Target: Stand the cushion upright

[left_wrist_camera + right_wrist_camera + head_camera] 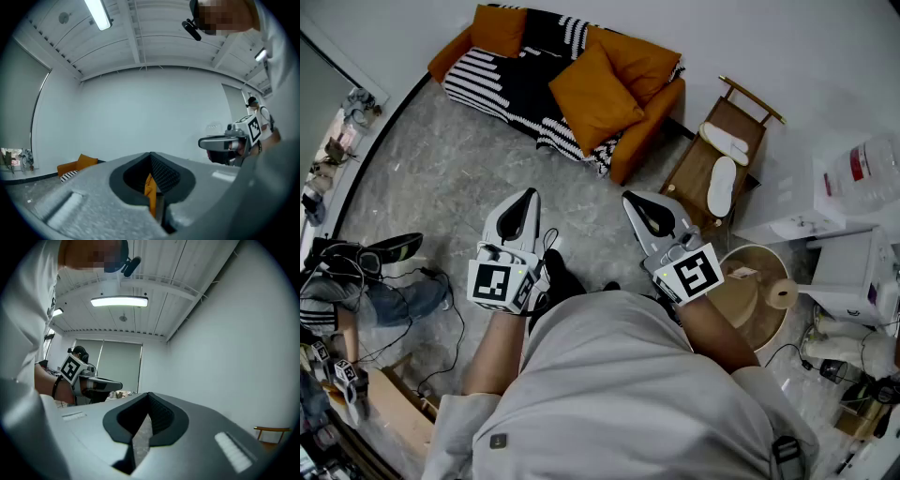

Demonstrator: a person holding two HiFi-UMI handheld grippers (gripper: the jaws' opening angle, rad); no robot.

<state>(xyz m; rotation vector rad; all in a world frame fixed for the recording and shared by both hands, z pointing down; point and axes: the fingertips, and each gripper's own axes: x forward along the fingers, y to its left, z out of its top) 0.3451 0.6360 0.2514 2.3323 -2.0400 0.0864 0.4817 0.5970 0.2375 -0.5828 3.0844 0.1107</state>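
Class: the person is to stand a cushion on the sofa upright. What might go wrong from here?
1. The left gripper and right gripper are both shut and empty; unless opened, they may just shove the middle cushion.
2. The sofa holds three orange cushions, so the wrong one might be picked.
3. Loose cables on the floor are a trip hazard.

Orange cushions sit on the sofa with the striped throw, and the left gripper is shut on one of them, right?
No: the left gripper is shut on nothing, held above the floor short of the sofa, as the head view shows. The orange cushions do sit on the sofa with the striped throw.
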